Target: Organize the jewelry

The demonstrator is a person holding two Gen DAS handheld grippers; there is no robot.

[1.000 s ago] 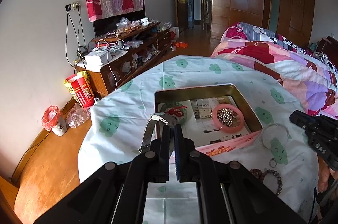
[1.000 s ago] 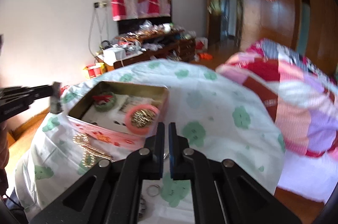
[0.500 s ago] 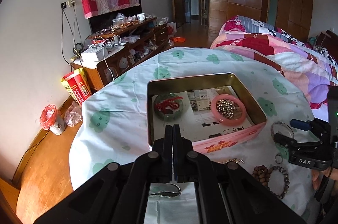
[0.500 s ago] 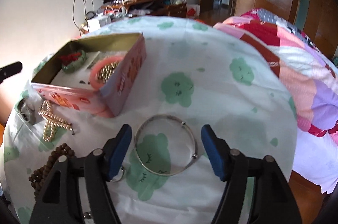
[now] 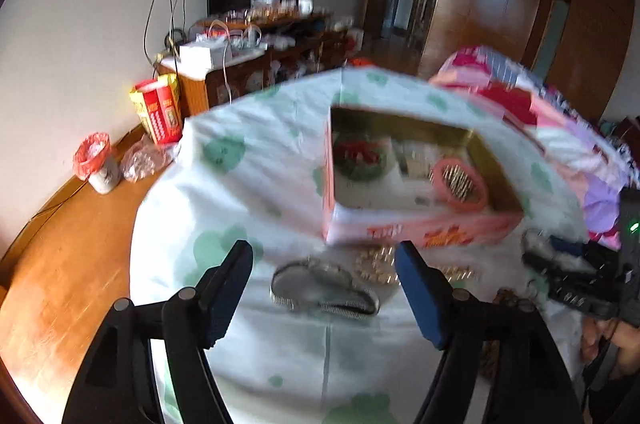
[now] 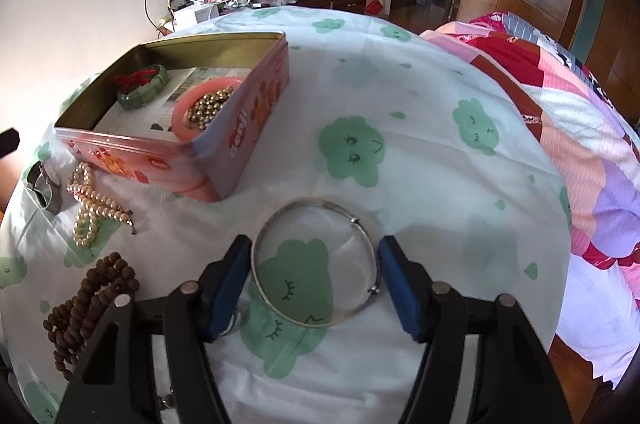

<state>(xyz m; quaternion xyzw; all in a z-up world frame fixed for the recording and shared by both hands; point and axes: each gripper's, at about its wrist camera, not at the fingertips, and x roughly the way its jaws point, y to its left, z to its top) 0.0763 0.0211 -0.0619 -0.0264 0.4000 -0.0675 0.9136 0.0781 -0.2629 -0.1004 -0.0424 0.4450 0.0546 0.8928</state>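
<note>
1. The right gripper sits low in the right wrist view, its jaws spread wide around a thin silver bangle lying flat on the tabletop. The blue pads stand just beside the ring on either side. They have just been closing a little, and no squeeze on the bangle shows yet.
2. The bangle looks stiff, light and slick, a thin hoop with small clasp knobs on its right side. A pinch across its width should hold it, though smooth metal could slip or tip up.
3. The left gripper has just been opening and its jaws stand wide. A metal watch lies between them on the cloth, untouched.
4. The watch band looks springy and floppy, heavier than the bangle. Gripping the band across its narrow side seems safest.
5. The pink tin, in the left centre of the right wrist view, already holds a green bracelet and a pink ring of gold beads.
6. Pearls and brown wooden beads lie loose at lower left, in front of the tin.
</note>
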